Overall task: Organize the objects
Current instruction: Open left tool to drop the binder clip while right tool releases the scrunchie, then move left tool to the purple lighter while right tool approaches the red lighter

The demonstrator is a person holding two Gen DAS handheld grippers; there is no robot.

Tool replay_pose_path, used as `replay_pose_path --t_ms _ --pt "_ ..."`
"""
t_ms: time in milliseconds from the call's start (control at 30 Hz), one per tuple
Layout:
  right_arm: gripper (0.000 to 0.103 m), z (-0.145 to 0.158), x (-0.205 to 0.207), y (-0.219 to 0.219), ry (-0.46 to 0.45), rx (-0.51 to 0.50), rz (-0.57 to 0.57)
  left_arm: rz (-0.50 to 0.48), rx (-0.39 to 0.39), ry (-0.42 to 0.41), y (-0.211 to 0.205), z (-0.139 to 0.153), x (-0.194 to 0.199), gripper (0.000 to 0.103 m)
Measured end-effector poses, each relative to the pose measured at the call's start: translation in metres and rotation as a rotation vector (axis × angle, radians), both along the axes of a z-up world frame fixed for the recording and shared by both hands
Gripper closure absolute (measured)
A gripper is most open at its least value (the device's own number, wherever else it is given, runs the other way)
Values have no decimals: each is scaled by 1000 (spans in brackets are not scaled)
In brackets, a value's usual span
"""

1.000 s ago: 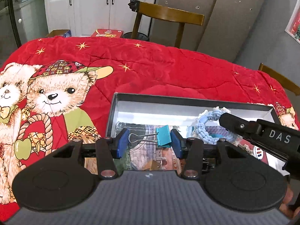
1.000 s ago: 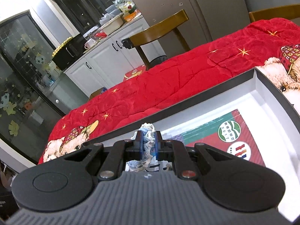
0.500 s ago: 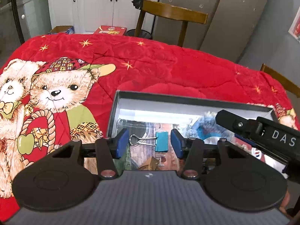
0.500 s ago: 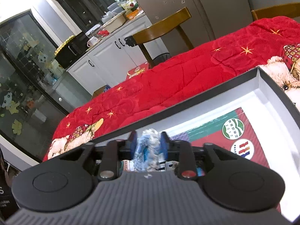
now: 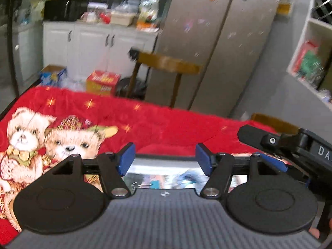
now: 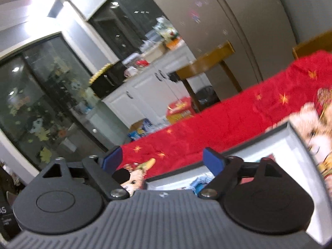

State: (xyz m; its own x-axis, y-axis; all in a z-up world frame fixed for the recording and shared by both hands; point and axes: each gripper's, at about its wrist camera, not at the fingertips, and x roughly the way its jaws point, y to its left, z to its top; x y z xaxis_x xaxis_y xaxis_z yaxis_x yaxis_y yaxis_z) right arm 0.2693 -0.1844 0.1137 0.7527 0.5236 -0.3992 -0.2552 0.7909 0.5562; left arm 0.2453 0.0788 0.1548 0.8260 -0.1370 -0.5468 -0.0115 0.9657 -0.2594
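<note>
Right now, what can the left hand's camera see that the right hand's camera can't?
Only the left wrist view shows the right gripper from outside, entering from the right, and the white shelf. Only the right wrist view shows the dark glass doors with animal stickers. Both show the red bear blanket, the open box holding a blurry blue thing, the wooden chair and white cabinets. Both grippers' jaws are wide open and empty, including the left gripper.
</note>
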Motion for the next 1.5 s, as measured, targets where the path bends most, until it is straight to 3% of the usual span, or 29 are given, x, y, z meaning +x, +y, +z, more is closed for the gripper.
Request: replay_pose_path --t_ms 67,167,300,533,667,800,933,1100,1300,1500 --pt "4 16 -19 -15 -46 -10 -33 -25 -13 -53 -4 15 -19 33" --pt "0 33 -49 -48 -96 13 -124 -73 16 -140 -17 36 -51 24" --pt "0 38 -81 -89 -82 27 -177 -162 72 -224 -44 49 -93 24" --pt "0 15 -128 -109 -83 -76 -176 -366 96 -199 -92 44 -136 24" --pt "0 -8 -147 -110 -72 -70 -154 -416 184 -175 -112 18 -157 24" --pt "0 -25 -157 -110 -78 -103 -118 -428 257 -153 -126 -29 -178 24" --pt "0 -39 -159 -114 -76 -85 -123 -468 295 -156 -142 -81 -185 24" --pt "0 -60 -161 -112 -65 -131 -141 -460 290 -56 -154 -128 -161 24" --pt "0 -78 -155 -110 -5 -122 -107 -368 339 -20 -151 -148 -145 24" --pt "0 -87 -154 -103 3 -139 -77 -367 368 -24 -152 -154 -140 24"
